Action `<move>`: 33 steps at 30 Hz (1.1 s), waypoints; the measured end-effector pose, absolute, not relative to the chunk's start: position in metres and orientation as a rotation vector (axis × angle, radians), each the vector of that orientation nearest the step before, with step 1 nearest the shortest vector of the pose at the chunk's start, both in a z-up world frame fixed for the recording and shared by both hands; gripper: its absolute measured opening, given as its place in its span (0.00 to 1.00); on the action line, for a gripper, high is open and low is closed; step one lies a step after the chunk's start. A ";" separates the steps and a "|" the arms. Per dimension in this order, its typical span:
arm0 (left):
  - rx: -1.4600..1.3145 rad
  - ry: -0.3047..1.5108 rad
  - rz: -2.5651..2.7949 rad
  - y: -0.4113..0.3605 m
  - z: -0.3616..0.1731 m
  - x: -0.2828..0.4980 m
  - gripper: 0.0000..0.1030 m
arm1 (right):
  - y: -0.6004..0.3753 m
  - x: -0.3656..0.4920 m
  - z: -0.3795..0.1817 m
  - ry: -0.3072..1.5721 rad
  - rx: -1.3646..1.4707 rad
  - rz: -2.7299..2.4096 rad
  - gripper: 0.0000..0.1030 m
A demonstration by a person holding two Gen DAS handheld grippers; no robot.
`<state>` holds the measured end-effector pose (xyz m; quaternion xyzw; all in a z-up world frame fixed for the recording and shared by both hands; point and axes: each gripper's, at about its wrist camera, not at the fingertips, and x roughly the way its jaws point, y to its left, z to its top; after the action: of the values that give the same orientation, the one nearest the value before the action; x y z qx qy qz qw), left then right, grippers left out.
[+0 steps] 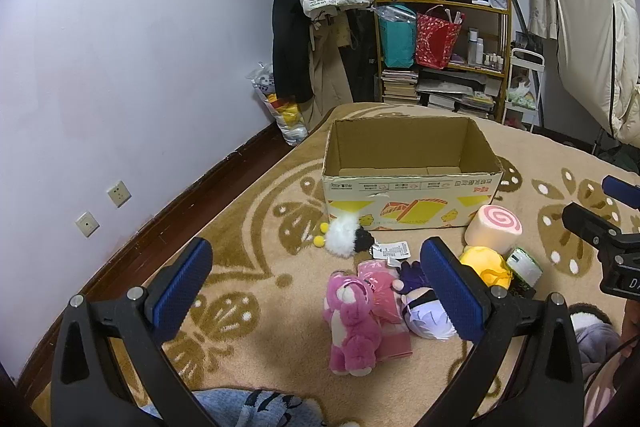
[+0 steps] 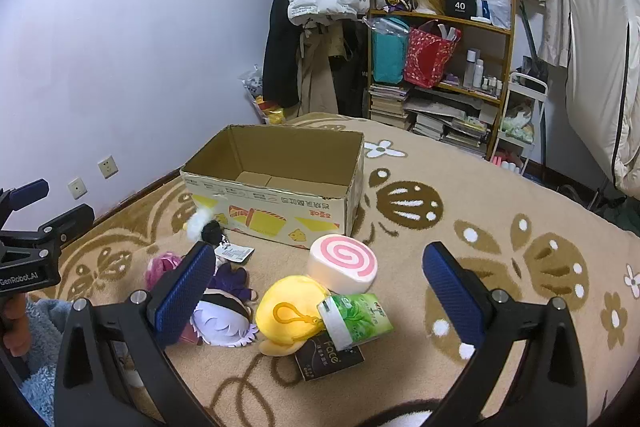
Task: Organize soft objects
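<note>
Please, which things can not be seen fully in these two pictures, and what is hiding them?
- Pink bear: right wrist view, hidden behind right gripper's finger.
- White-haired doll: left wrist view, partly covered by left gripper's finger.
- Dark packet: under green pack; small print unreadable.
- Cardboard box: near floor hidden by front wall.

Plush toys [image 1: 352, 323] before the cardboard box [image 1: 408, 203], apparently on carpet [image 1: 248, 211].

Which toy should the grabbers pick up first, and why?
Probably the pink bear. The left gripper is open and empty, and the bear lies on the rug right between its fingers. So my guess is: lower it onto the bear and squeeze. The box beyond is open and looks empty, ready for it. The right gripper is open too, nearer the yellow plush.
</note>
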<state>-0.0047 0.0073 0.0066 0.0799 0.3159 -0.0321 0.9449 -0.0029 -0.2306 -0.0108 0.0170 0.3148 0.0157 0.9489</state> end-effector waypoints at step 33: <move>0.173 0.648 -0.061 0.006 0.005 -0.004 1.00 | -0.231 -0.002 -0.013 0.646 0.037 0.027 1.00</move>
<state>-0.0044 0.0061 0.0047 0.0848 0.3179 -0.0300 0.9438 -0.0020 -0.2312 -0.0131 0.0184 0.3176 0.0134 0.9480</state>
